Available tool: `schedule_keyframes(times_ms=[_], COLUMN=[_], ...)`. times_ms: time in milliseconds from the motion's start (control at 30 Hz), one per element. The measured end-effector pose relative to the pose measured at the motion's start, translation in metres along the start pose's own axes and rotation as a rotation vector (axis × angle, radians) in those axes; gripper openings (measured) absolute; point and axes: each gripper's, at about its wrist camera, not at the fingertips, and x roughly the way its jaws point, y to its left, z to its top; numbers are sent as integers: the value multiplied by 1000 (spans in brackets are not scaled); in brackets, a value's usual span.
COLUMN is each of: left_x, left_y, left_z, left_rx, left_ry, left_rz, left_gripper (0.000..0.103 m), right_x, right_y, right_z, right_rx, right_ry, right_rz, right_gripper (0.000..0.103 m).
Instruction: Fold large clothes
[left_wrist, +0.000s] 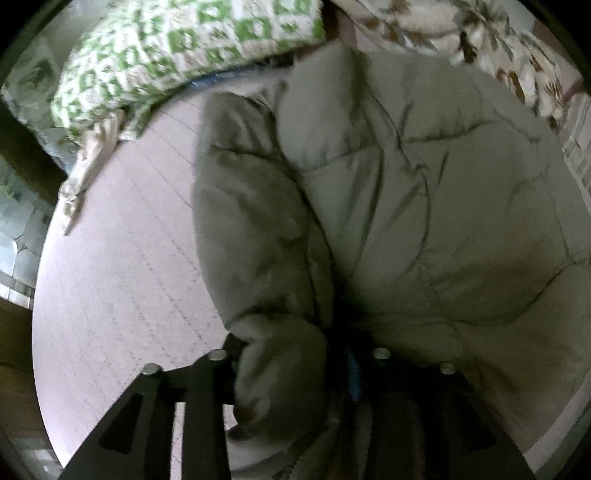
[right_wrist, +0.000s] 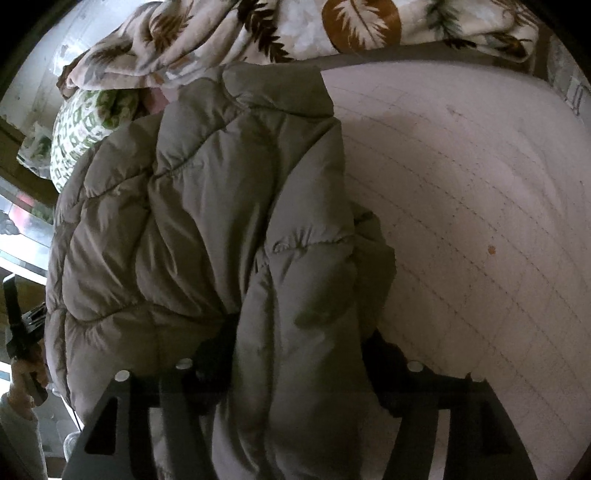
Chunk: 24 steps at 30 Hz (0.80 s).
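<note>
I see the jacket (right_wrist: 207, 229) lying on the bed (right_wrist: 480, 206), its long axis from 6 to 12 o'clock in both wrist views. A padded fold sits between the jaws of my right tongs (right_wrist: 295, 373) and my left tongs (left_wrist: 295, 354); whether the pads press it I cannot tell. Both tongs point steeply down, the left one at the jacket's left edge, the right one at its right edge.

Puffer jacket (right_wrist: 207, 221): quilted, faintly sheened synthetic cloth. Bed sheet (right_wrist: 461, 221): matt stitched cotton. Pillow (left_wrist: 177, 51): printed woven cloth.
</note>
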Motion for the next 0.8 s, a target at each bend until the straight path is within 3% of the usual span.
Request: schedule_keyframes(times_ms=[233,367,600,733,800], left_x=[-44,-86,-101,-87,-78], left_y=[35,39,-8,-39,-48], left_z=[-8,-13,-35,-51,-57], left_rx=[-144,-179,-82,-37,-33], left_ry=[-119,-213,-229,-205,-201], left_rz=[-41,-48,-86,-36,-7], left_gripper=[51,63,63,63,63], right_x=[-33,-62,-90,-78,-68], right_y=[9,20,75,113,122], right_z=[-7,-10,-30,-47,-57], right_rx=[-16,-52,-167,-194,-201], right_ry=[-50,-91,-146,-143,-140], right_rz=[-45,-68,-34,-6,-32], right_gripper=[69,69,69,69,70])
